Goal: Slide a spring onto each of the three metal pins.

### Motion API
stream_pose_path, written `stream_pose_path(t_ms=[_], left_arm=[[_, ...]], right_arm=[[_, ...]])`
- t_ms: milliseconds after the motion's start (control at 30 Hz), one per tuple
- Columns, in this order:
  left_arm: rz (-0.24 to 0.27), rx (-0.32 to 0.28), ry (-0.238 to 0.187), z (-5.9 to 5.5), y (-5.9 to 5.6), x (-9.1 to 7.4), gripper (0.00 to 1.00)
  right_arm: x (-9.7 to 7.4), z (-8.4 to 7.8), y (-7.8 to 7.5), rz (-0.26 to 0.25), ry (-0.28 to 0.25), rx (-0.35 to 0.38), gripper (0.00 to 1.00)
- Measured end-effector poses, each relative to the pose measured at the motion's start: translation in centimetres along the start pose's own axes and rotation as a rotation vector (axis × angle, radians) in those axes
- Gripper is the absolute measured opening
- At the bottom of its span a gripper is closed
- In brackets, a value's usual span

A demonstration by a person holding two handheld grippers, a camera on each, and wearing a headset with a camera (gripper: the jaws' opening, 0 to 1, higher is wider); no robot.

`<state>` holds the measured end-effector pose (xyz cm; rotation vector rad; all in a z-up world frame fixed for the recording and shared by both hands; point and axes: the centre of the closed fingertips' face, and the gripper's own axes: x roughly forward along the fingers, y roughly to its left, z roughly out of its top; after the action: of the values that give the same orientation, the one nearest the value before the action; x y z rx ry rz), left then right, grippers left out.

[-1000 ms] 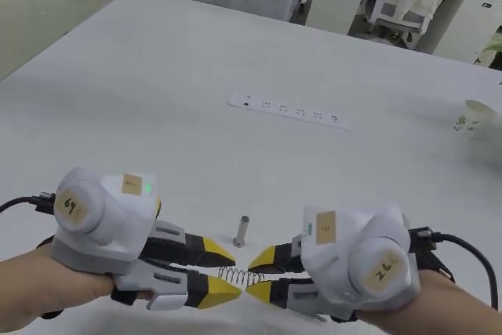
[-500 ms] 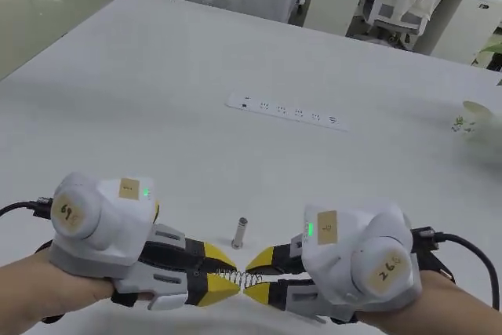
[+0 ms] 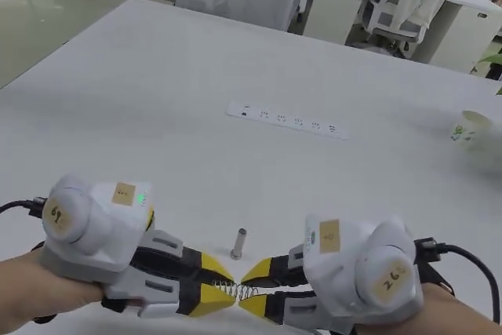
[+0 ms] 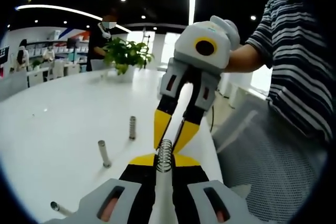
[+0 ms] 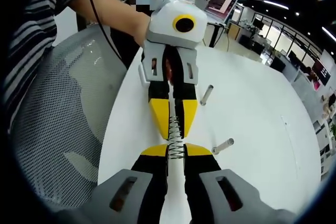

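Spring (image 3: 237, 290) held end to end: left tongs (image 3: 213, 289) clamped on one end, right tongs (image 3: 251, 287) on the other, near an upright pin (image 3: 238, 242) on the tabletop (image 3: 188, 84).

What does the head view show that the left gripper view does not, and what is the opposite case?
Head view: a power strip and a paper cup farther back on the table.
Left gripper view: a potted plant, a striped sleeve, two upright pins and what looks like a third pin at the lower edge.
Both: the spring pinched between the fingers of the left gripper and the right gripper, and an upright pin nearby.
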<state>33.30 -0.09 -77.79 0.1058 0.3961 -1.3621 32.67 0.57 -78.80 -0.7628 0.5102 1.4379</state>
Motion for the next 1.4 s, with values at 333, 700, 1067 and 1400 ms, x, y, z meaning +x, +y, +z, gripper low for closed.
stream_pose_path(t_ms=[333, 700, 1067, 1400], left_arm=[[-0.066, 0.007, -0.010, 0.6, -0.3, -0.1, 0.02], [-0.088, 0.006, 0.009, 0.2, -1.1, 0.2, 0.02], [-0.075, 0.014, 0.018, -0.2, -1.0, 0.2, 0.02], [-0.074, 0.020, 0.011, 0.0, -1.2, 0.1, 0.02]], right_arm=[[-0.3, -0.7, 0.2, -0.009, -0.020, 0.051, 0.14], [-0.3, -1.1, 0.7, 0.001, -0.033, 0.081, 0.08], [-1.5, 0.0, 0.3, -0.013, -0.068, 0.055, 0.07], [-2.1, 0.8, 0.3, -0.002, -0.093, 0.038, 0.07]])
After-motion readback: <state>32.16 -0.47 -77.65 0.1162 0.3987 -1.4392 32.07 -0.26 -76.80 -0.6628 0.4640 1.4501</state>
